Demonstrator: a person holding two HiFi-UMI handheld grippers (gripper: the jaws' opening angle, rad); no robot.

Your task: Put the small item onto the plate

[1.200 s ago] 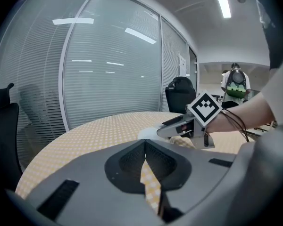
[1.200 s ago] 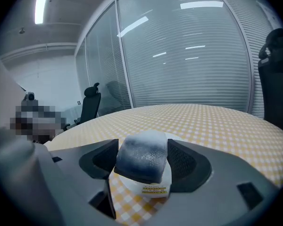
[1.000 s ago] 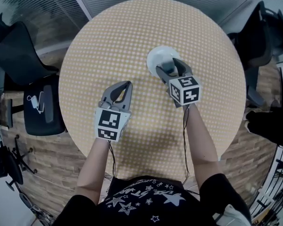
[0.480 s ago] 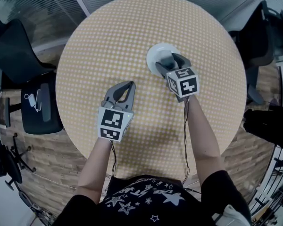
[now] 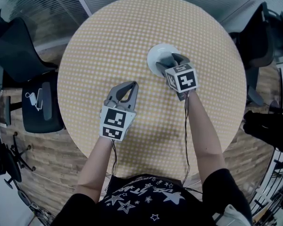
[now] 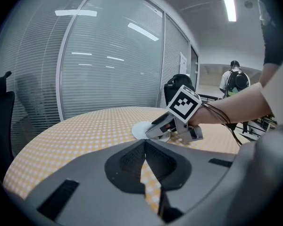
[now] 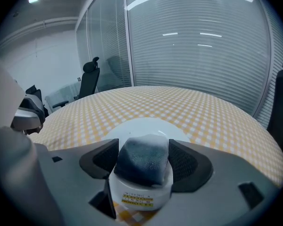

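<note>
A small white tub with a dark wrapped top (image 7: 142, 169) sits between the jaws of my right gripper (image 7: 144, 161), which is shut on it at the near rim of the white plate (image 7: 146, 127). In the head view the right gripper (image 5: 170, 62) reaches over the plate (image 5: 158, 53) and hides the tub. My left gripper (image 5: 126, 89) hovers over the checked table, shut with nothing held; in its own view the jaws (image 6: 145, 150) meet, and the right gripper (image 6: 172, 125) shows ahead beside the plate (image 6: 141, 130).
The round table with a yellow checked cloth (image 5: 113, 46) has black office chairs around it (image 5: 19, 55), (image 5: 262, 32). Glass walls with blinds stand behind. A person with a backpack (image 6: 235, 81) stands far off.
My right gripper has shifted slightly up and toward the plate with the tub. The left gripper has drifted a little to the right.
</note>
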